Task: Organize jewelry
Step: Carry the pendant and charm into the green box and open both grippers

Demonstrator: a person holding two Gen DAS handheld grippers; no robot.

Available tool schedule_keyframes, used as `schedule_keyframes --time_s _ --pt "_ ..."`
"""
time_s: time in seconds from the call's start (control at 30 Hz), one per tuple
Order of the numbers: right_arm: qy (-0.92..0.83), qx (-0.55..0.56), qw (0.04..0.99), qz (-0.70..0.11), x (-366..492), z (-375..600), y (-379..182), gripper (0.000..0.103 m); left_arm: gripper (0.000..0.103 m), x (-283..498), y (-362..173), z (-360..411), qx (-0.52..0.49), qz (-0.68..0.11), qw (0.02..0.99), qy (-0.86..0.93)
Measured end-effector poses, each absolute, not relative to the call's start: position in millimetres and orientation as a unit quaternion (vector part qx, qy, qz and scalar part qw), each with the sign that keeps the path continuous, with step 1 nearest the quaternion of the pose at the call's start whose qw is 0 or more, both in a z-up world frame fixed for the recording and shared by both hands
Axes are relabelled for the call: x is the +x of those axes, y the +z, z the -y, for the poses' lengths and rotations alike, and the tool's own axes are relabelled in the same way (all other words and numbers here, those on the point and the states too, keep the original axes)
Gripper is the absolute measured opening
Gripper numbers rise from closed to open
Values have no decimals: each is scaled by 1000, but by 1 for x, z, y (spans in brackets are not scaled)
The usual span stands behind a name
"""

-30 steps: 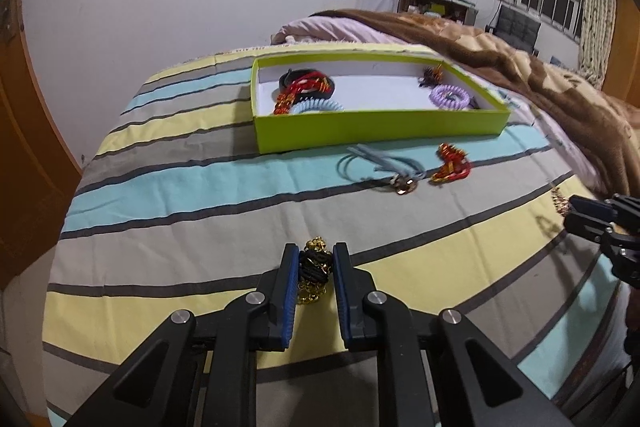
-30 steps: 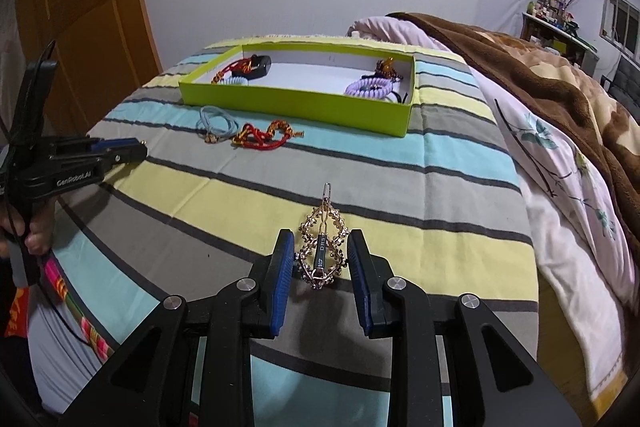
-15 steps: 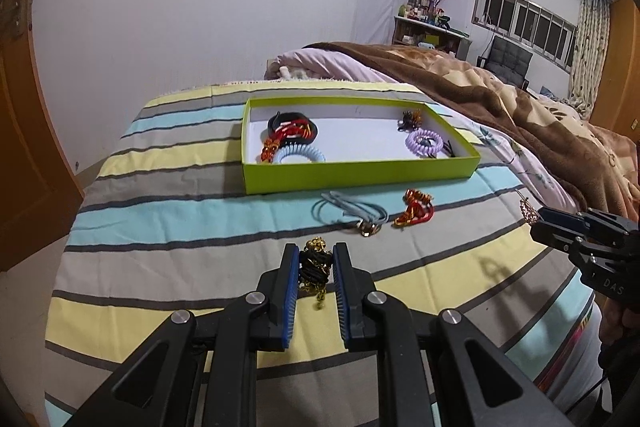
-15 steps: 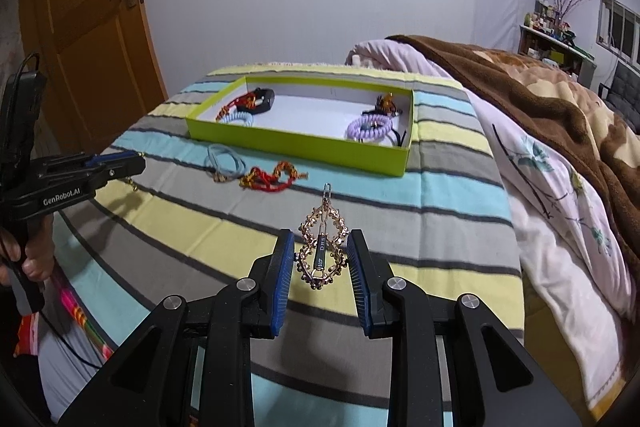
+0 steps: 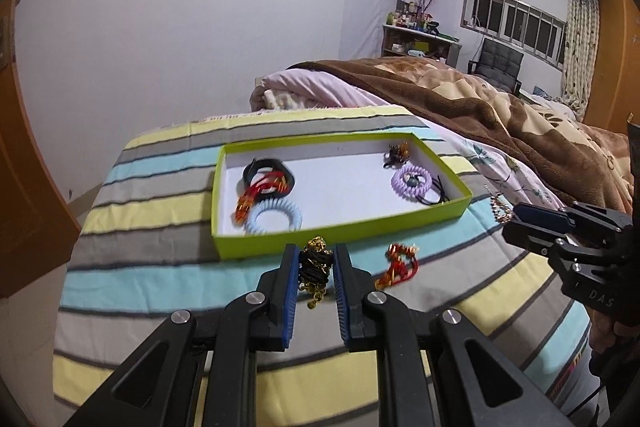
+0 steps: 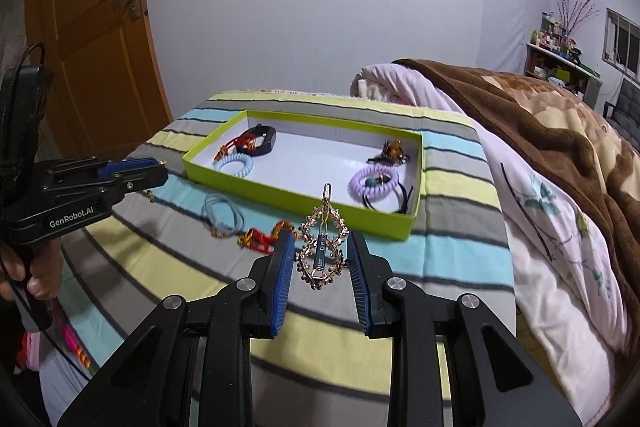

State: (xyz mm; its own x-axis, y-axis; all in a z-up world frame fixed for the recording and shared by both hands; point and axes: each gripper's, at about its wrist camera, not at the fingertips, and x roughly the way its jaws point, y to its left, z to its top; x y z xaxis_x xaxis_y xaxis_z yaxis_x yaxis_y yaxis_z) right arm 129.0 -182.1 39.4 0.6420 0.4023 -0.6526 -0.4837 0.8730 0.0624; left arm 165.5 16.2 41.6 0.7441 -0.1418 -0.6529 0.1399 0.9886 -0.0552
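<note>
- Pinching a black hair tie hung with gold charms, the left claw has its blue pads pressed against it on both sides, low centre of the left view.
- The right claw clamps a gold, leaf-shaped hair clip the same way; the clip's tip points toward the box.
- Just beyond both claws sits the green box, already holding a black band, red cords, a pale blue coil tie, a lilac coil tie and an amber clip.
- Loose on the striped bedspread, just in front of the box: a red and gold knot and a grey-blue cord.
- Compared with a second ago, both claws have risen off the bedspread and the box has slid lower in each view, closer to the fingertips. Grips are unchanged. I judge both pieces are being carried to the box together; two loose pieces would remain.
- Writing: "GenRobot.AI" on the left claw in the right view, "DAS" on the right claw in the left view, "DR" on the clip's bar, and a red Chinese character sign on the door, upper left.
</note>
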Motion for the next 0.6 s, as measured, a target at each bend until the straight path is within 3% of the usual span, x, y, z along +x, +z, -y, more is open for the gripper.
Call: schedule_keyframes --time_s 0.6 --pt "232 -82 903 -353 217 167 26 28 17 261 24 -7 1 -378 922 -86"
